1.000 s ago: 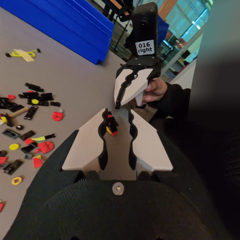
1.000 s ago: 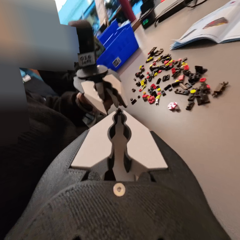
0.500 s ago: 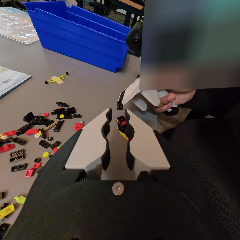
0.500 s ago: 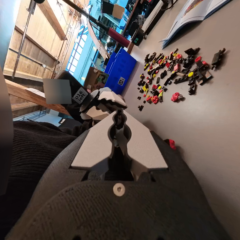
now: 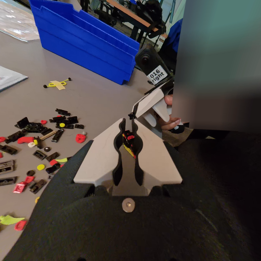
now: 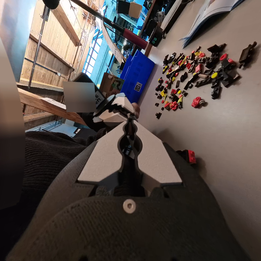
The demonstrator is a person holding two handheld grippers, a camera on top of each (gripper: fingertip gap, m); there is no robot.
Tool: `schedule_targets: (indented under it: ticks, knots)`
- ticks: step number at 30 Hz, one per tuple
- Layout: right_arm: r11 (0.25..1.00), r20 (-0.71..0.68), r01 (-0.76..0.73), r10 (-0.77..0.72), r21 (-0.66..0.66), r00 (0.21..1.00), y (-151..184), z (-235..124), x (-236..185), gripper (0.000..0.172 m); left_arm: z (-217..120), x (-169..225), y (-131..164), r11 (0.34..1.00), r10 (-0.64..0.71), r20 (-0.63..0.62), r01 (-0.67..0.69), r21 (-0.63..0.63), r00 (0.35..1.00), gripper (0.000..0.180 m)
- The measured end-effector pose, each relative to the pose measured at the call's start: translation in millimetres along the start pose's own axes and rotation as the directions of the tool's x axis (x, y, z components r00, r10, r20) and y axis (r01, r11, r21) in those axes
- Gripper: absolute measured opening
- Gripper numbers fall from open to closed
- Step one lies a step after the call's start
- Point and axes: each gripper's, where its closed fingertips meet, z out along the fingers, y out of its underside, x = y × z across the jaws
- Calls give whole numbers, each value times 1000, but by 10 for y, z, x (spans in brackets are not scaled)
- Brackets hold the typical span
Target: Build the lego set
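Observation:
My left gripper (image 5: 128,120) hangs over the grey table (image 5: 98,91), its jaws drawn in to a narrow slit. No pad presses on anything. Through the slit I see a small black, red and yellow brick assembly (image 5: 129,139) lying on the table below. It also shows in the right wrist view (image 6: 190,156), resting beside my right fingers. My right gripper (image 6: 129,122) is shut on a tiny black piece (image 5: 131,115). It holds the piece just past the left fingertips (image 5: 123,120). The left gripper (image 6: 127,114) meets it tip to tip.
Stacked blue bins (image 5: 84,41) stand at the back. Several loose black, red and yellow bricks (image 5: 42,135) are scattered on the left, and also show in the right wrist view (image 6: 197,79). An open booklet (image 6: 211,14) lies beyond them. A hand (image 5: 170,124) holds the right gripper. My two grippers' fingertips are within a few centimetres of each other.
The left jaws have narrowed from wide open to a slit, with nothing taken between them. The right gripper stayed shut and brought its black piece close to the left tips.

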Motion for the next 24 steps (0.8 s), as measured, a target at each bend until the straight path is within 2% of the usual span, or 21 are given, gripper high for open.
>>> schedule_targets:
  ticks: [2,5,9,15,20,24]
  knots:
    - [1000,6,28,-28,6,1000,-22,-11,-30,0,-4,32,5,996,-93,-66,93,0,993,10]
    - [996,-23,85,-85,-12,996,-8,-12,-18,0,3,109,5,963,-266,-189,267,-20,945,16]
    - [986,-45,161,-163,-48,986,34,8,-28,1,-26,104,-59,903,-415,-278,430,-7,866,11]
    - [963,-84,247,-257,-107,963,103,31,2,1,-13,65,-7,870,-481,-285,492,-40,829,3]
    - [969,-76,233,-239,-87,968,71,14,-8,1,-7,46,5,858,-502,-286,511,-47,817,11]
    - [967,-74,235,-243,-97,967,90,16,-8,1,7,76,9,858,-503,-302,511,-58,810,3]
